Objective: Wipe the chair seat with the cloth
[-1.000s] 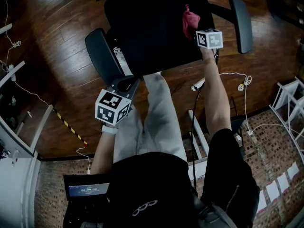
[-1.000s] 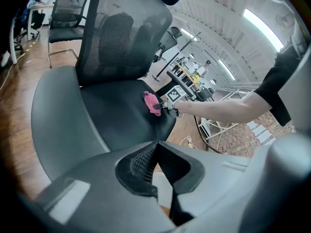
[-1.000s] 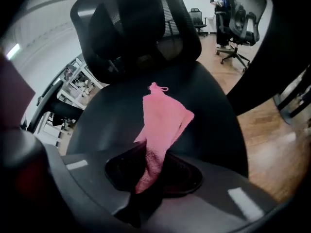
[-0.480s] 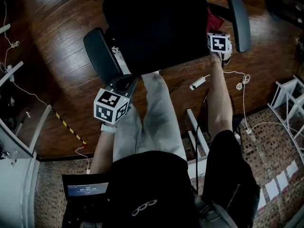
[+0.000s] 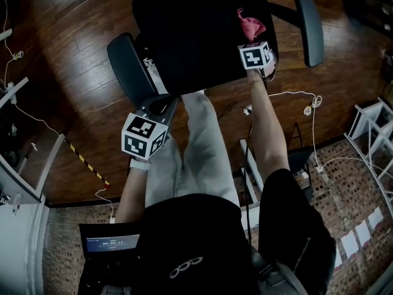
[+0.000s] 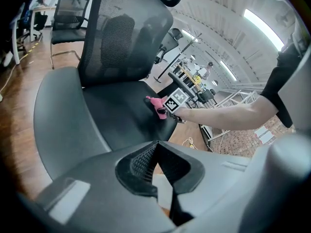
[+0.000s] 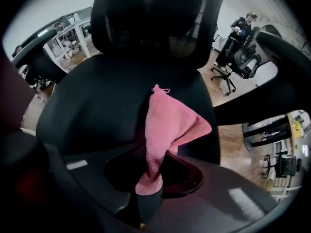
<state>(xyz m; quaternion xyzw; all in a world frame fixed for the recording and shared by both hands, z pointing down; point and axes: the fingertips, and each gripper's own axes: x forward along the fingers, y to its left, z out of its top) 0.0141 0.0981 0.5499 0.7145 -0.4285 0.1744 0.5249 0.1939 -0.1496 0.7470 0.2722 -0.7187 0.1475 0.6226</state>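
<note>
**A:** A black office chair [image 6: 126, 38], seen from above. What could spoil the wipe from here?

**B:** The chair itself, I'd judge, because nothing steadies it. The left gripper [image 5: 161, 107], jaws together on nothing, hangs off the seat's front left corner, beside the left armrest [image 5: 129, 69]. A hard push might swing the seat [image 5: 196, 42] away.

**A:** And the right side?

**B:** The right gripper [image 7: 150, 178] is clamped on the pink cloth [image 7: 167, 125], which sits on the seat by its right edge, towards the front corner. The right armrest [image 5: 310, 29] stands near, and a wide outward stroke could knock against it.

**A:** The cloth?

**B:** It is bunched and pinched by one end, with the rest standing up in a fold. Little of it looks pressed flat, so strokes may skip patches. Drag on the seat could also tug it out of the jaws.
</note>
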